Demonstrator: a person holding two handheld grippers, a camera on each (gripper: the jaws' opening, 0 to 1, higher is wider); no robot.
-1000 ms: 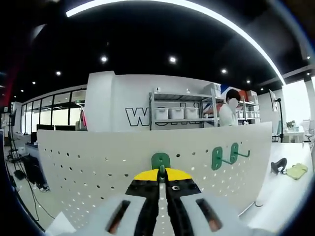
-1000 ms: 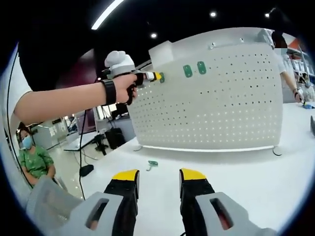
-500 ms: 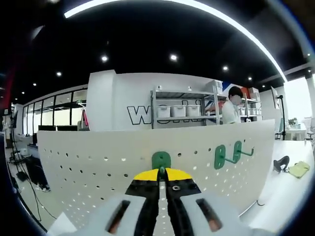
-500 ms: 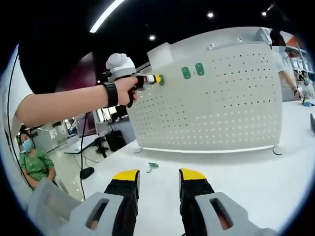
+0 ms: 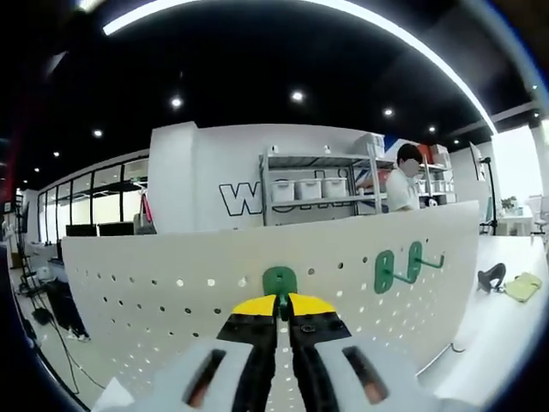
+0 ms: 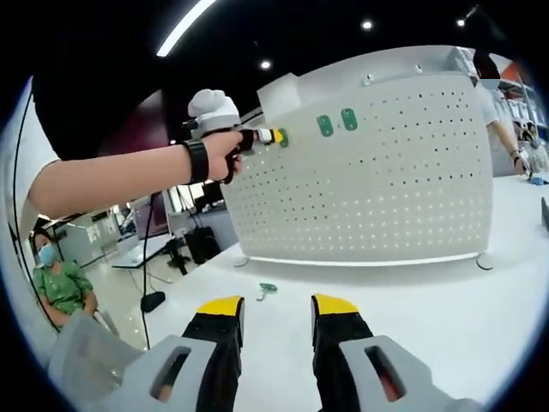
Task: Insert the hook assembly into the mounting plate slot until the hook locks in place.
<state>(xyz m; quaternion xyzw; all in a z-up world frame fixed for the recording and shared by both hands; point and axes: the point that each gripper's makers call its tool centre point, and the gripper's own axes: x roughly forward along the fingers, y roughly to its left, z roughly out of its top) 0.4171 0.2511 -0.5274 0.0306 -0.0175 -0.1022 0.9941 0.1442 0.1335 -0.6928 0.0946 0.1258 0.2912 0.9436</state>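
Note:
In the left gripper view my left gripper (image 5: pixel 282 300) is shut on the stem of a green hook (image 5: pixel 280 280). The hook's plate lies against the white pegboard mounting plate (image 5: pixel 154 296), near its top edge. Only a thin gap shows between the yellow jaw tips. In the right gripper view a person's hand holds that left gripper (image 6: pixel 257 136) up at the green hook (image 6: pixel 283 137) on the pegboard (image 6: pixel 386 180). My right gripper (image 6: pixel 276 311) hangs open over the white table (image 6: pixel 446 300), holding nothing.
Two more green hooks (image 5: pixel 384 271) (image 5: pixel 417 259) hang on the pegboard to the right. A loose green hook (image 6: pixel 267 288) lies on the table before the board. A seated person (image 6: pixel 56 279) is at the left, and another person stands by shelves (image 5: pixel 309 184) behind the board.
The left gripper view has shifted a little. The left jaw tips now show a thin gap around the hook's stem. The right gripper has not moved.

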